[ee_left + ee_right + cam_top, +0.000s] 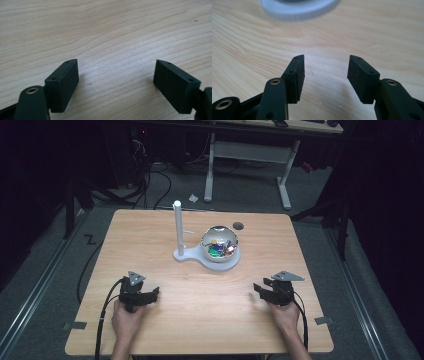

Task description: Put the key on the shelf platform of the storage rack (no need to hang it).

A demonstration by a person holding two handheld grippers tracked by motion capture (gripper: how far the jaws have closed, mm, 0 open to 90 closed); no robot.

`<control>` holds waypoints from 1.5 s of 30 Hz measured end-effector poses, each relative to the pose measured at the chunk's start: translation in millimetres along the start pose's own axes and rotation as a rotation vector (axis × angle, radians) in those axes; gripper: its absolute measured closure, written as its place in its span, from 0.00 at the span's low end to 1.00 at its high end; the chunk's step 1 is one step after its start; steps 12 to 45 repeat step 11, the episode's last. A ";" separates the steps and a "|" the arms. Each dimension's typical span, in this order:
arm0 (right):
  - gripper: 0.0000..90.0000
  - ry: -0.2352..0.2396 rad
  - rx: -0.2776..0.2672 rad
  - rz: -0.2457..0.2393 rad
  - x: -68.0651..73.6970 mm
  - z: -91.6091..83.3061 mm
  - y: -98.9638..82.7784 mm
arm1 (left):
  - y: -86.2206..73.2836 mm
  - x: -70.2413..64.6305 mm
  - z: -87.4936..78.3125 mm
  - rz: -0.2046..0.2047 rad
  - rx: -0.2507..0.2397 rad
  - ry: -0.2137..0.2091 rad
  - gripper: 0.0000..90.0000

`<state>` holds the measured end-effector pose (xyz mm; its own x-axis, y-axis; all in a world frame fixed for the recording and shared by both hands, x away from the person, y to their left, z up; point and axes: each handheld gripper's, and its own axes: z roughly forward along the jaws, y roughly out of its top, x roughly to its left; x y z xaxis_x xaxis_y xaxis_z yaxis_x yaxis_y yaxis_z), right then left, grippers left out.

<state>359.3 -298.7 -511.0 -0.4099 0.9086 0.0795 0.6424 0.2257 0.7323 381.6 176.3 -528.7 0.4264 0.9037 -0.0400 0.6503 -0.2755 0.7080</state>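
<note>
Now: left gripper low on the table, jaws wide | right gripper same, jaws wide | shiny ball sits between, farther back.

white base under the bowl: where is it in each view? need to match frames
High view: the white base sits at table centre, under the shiny bowl, with a white post at its left end.
Left gripper view: not in it; bare wood between the open tongs.
Right gripper view: top edge, left of centre, a blurred white rim ahead of the open tongs.
Shared landmark: the wood tabletop.
</note>
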 end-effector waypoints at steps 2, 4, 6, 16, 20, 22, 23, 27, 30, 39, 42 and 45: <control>0.53 -0.020 0.033 -0.003 -0.9 6.2 -4.2 | -0.1 -0.2 0.1 -0.001 -0.002 0.002 0.23; 0.52 -0.034 0.038 -0.009 0.4 6.8 -3.9 | 0.0 -0.1 0.0 0.000 0.000 0.001 0.23; 0.51 -0.048 0.042 -0.033 2.4 7.5 -3.8 | 0.0 -0.1 0.0 0.000 0.000 0.001 0.23; 0.50 -0.063 0.049 -0.057 5.4 8.2 -3.8 | -0.1 -0.2 0.1 -0.001 -0.002 0.002 0.23; 0.50 -0.063 0.049 -0.057 5.4 8.2 -3.8 | -0.1 -0.2 0.1 -0.001 -0.002 0.002 0.23; 0.50 -0.063 0.049 -0.057 5.4 8.2 -3.8 | -0.1 -0.2 0.1 -0.001 -0.002 0.002 0.23; 0.50 -0.063 0.049 -0.057 5.4 8.2 -3.8 | -0.1 -0.2 0.1 -0.001 -0.002 0.002 0.23; 0.50 -0.063 0.049 -0.057 5.4 8.2 -3.8 | -0.1 -0.2 0.1 -0.001 -0.002 0.002 0.23; 0.50 -0.063 0.049 -0.057 5.4 8.2 -3.8 | -0.1 -0.2 0.1 -0.001 -0.002 0.002 0.23; 0.50 -0.063 0.049 -0.057 5.4 8.2 -3.8 | -0.1 -0.2 0.1 -0.001 -0.002 0.002 0.23; 0.50 -0.063 0.049 -0.057 5.4 8.2 -3.8 | -0.1 -0.2 0.1 -0.001 -0.002 0.002 0.23; 0.50 -0.063 0.049 -0.057 5.4 8.2 -3.8 | -0.1 -0.2 0.1 -0.001 -0.002 0.002 0.23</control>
